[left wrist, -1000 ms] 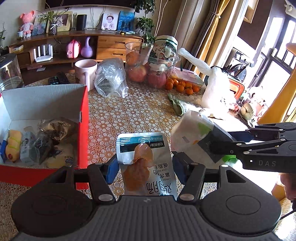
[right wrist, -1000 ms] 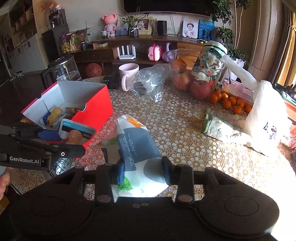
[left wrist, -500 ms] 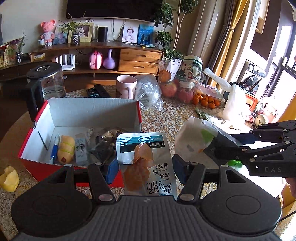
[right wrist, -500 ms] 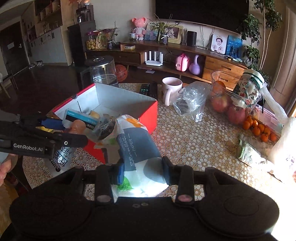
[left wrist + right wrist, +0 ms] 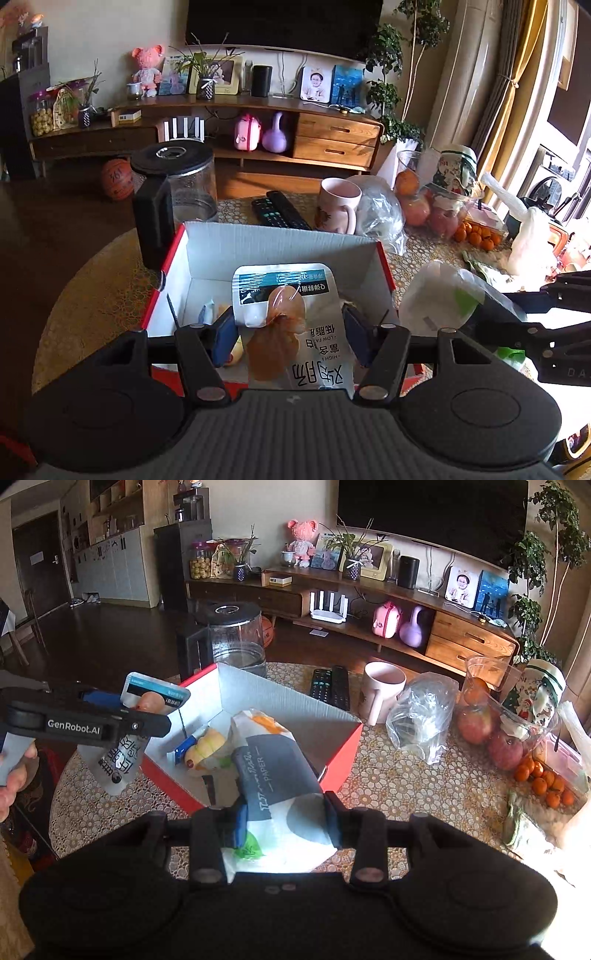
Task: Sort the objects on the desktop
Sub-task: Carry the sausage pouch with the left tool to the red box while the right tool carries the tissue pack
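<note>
Holding one pack each, both grippers hang over the red cardboard box with white inside (image 5: 280,243) on the lace-covered surface (image 5: 399,782), likely so the packs can drop in. The left gripper (image 5: 290,334) has its fingers clamped on the silver food pouch (image 5: 295,325). The right gripper (image 5: 284,823) has its fingers squeezed on the soft white-and-grey paper tissue pack (image 5: 273,771), near the box's front wall.

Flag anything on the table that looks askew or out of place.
Nothing is spilled or damaged. The small oranges lie loose on the tablecloth beside the glass fruit bowl, and a crumpled clear plastic bag sits next to the pink mug.
</note>
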Tool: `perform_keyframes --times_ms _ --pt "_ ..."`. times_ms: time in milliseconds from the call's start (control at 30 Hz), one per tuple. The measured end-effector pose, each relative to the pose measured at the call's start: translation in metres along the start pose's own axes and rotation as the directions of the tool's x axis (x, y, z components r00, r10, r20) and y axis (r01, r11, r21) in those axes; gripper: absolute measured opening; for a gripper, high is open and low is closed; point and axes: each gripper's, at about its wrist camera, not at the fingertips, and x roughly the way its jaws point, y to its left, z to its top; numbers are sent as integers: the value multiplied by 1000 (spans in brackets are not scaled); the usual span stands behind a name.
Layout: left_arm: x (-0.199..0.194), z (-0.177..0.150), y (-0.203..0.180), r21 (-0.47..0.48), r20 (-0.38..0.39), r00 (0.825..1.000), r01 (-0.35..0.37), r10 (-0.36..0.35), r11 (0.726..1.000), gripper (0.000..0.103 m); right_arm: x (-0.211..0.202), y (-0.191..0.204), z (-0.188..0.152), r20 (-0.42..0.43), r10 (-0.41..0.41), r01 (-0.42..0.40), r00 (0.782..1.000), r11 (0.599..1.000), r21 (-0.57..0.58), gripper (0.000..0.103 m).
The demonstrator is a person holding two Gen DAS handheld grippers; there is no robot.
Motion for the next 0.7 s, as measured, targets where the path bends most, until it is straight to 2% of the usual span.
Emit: perform_keyframes --times_ms 233,700 --pt "25 19 26 -5 15 999 -45 45 999 61 25 10 19 1 1 -1 1000 1000 -8 40" --pt "94 29 31 52 -17 998 -65 66 997 61 88 16 36 -32 -46 46 998 999 0 40"
